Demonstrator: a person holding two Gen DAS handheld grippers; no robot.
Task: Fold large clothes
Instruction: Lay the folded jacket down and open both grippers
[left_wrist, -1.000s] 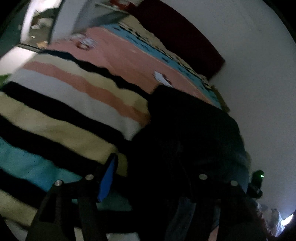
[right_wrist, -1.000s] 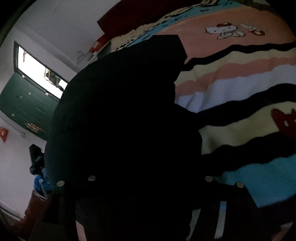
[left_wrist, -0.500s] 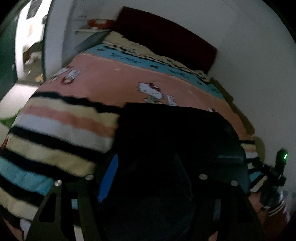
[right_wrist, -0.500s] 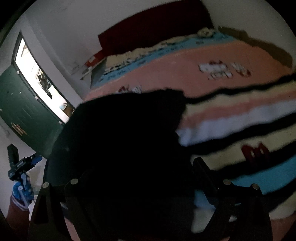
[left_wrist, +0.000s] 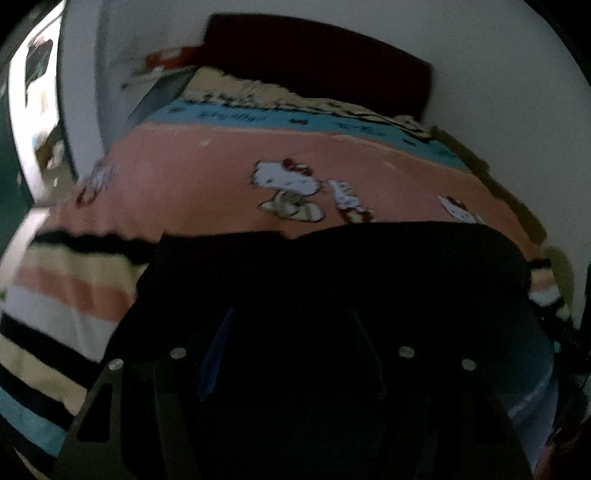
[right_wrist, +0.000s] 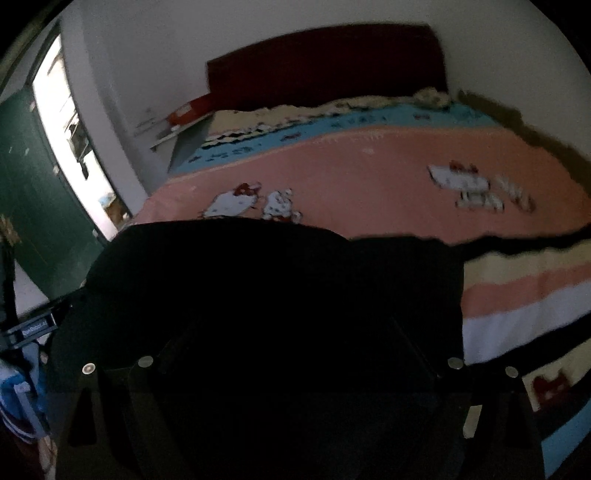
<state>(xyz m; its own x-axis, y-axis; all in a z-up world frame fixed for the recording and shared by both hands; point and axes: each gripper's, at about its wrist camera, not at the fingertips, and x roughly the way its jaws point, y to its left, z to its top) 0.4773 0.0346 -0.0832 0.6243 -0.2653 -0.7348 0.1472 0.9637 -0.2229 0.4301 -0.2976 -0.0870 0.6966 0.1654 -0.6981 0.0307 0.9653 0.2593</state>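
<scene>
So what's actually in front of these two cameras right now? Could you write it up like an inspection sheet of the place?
Surface: a bed under a pink cartoon-cat blanket with striped bands.
Job's things: one dark garment lying flat on the near part of the bed.
Clutter: a red item beside the bed head, too blurred to identify.
Grippers: left gripper open over the garment; right gripper open, its jaws have just been opening; the dim frames show nothing clamped.
Cables: nothing seen.
Surroundings: dark red headboard, white wall, green door by a bright doorway.
</scene>
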